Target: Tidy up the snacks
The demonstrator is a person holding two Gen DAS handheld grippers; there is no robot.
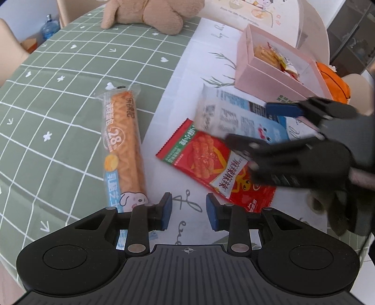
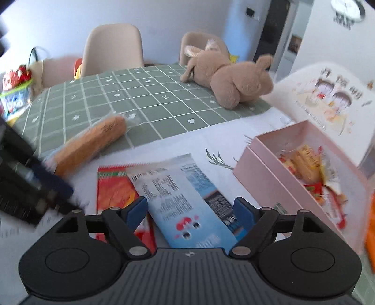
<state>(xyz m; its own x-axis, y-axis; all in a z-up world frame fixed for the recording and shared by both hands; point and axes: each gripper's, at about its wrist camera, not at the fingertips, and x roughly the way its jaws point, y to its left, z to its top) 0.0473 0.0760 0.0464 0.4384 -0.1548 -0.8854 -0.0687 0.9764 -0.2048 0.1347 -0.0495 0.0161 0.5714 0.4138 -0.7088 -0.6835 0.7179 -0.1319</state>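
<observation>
A pink box (image 1: 264,79) (image 2: 264,173) holds several snack packs at the right. A blue-white snack bag (image 1: 234,117) (image 2: 187,199) lies partly over a red snack packet (image 1: 211,164) (image 2: 114,192). A long orange bread stick pack (image 1: 124,145) (image 2: 91,143) lies on the green cloth. My left gripper (image 1: 189,211) is open and empty, low over the white cloth between the bread pack and the red packet. My right gripper (image 2: 190,211) (image 1: 253,122) is open with its fingers on either side of the blue-white bag.
A brown plush toy (image 1: 150,14) (image 2: 232,77) lies at the far side of the table. The box lid (image 2: 328,98) with cartoon print stands behind the box. An orange object (image 1: 335,84) sits right of the box. Chairs (image 2: 112,49) stand beyond the table.
</observation>
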